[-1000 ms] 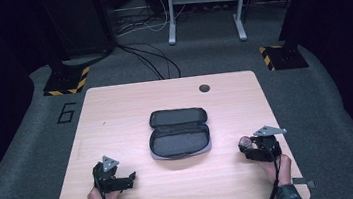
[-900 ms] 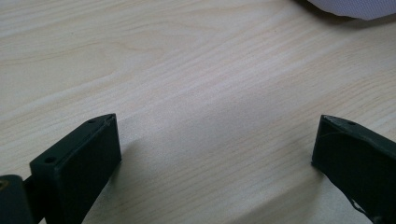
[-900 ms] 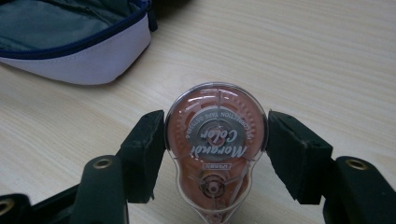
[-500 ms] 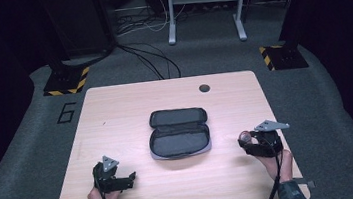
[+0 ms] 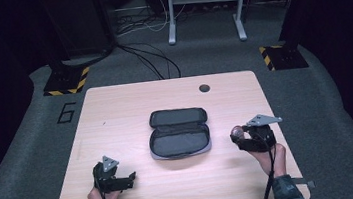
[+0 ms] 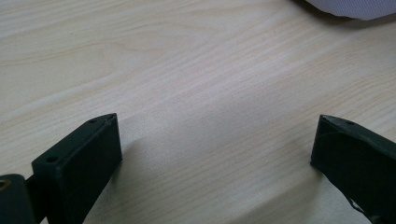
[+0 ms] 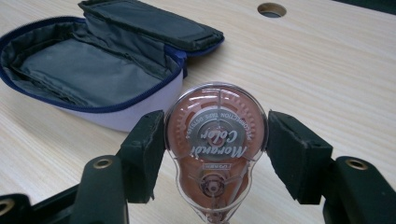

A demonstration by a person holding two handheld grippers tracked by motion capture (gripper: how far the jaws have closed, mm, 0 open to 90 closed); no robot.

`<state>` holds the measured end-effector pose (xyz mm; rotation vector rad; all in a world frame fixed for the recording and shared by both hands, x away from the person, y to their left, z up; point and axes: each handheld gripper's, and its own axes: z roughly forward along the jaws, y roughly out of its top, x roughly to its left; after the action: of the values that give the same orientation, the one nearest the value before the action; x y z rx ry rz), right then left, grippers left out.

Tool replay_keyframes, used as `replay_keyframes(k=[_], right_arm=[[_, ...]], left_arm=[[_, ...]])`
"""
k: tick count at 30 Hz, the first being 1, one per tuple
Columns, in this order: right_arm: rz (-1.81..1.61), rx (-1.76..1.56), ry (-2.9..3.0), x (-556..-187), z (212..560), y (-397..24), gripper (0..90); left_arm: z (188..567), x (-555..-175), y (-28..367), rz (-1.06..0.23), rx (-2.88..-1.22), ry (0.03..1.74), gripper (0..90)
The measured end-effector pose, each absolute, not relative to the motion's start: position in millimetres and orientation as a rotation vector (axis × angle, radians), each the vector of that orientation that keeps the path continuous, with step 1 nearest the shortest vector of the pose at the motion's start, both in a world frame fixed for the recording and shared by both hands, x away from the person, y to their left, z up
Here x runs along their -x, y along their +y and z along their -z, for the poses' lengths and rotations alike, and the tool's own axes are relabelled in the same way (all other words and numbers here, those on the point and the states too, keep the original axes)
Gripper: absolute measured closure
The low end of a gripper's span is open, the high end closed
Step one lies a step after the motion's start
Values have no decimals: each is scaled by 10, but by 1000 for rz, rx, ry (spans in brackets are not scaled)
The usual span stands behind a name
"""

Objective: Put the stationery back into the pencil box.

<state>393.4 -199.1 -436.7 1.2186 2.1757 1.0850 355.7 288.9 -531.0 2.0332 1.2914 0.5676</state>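
Right gripper view: right tongs [image 7: 215, 154] clamped on correction tape [image 7: 215, 149], newly lifted toward open pencil case [image 7: 88, 74]; left tongs [image 6: 215, 154] apart.

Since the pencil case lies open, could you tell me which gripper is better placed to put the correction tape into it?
Right. The right gripper is shut on the correction tape, with the open pencil case just beside it. The left gripper is open, with nothing between its jaws.
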Motion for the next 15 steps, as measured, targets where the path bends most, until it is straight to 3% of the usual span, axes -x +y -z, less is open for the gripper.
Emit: replay_keyframes(k=[15], right_arm=[[-1125, -1142, 2217, -4113, 4217, -1671, 383]], left_arm=[[5311, -3555, 2887, -567, -2031, 1289, 19]])
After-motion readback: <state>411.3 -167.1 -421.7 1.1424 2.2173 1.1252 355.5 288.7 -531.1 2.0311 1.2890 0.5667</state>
